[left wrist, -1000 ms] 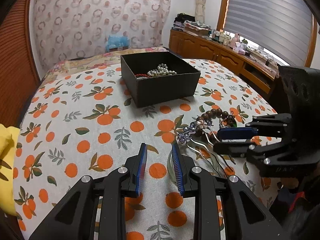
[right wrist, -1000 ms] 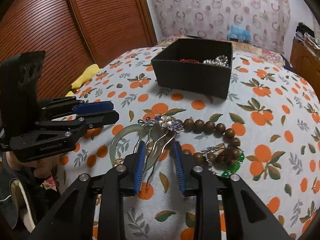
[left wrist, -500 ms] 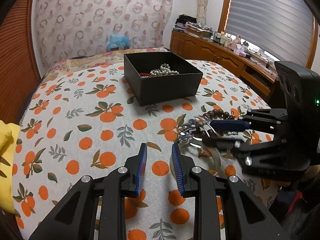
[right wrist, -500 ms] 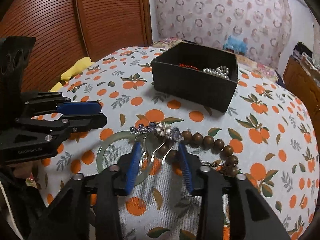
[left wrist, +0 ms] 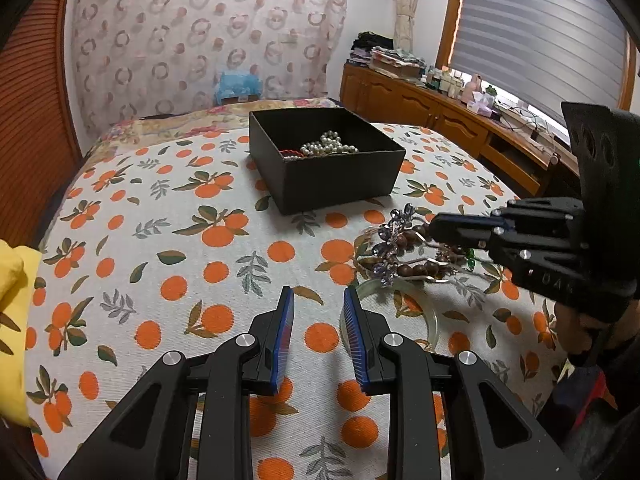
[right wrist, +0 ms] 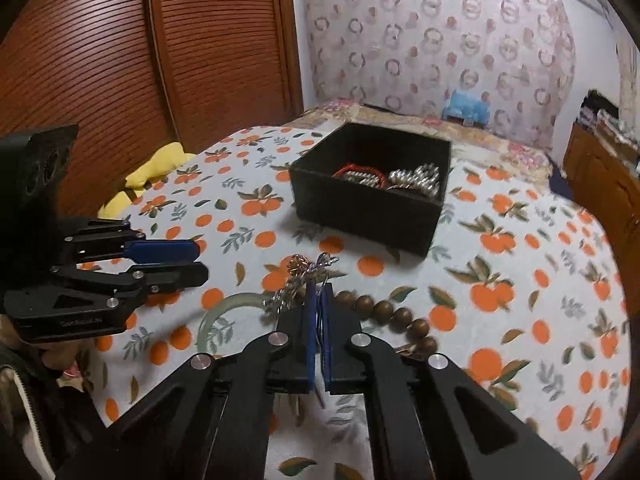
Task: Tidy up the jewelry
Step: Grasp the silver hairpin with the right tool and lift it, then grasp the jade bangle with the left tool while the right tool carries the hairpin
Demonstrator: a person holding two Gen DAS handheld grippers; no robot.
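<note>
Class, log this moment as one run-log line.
right gripper: shut on hair comb | left gripper: open, idle | black box: holds pearls | bangle, beads: on cloth

The box sits on the cloth, far side; pearls lie in it, a cord beside them; nearer, to the right, the hairpin lies above the beads and the bangle; a cushion lies at the left edge.
</note>
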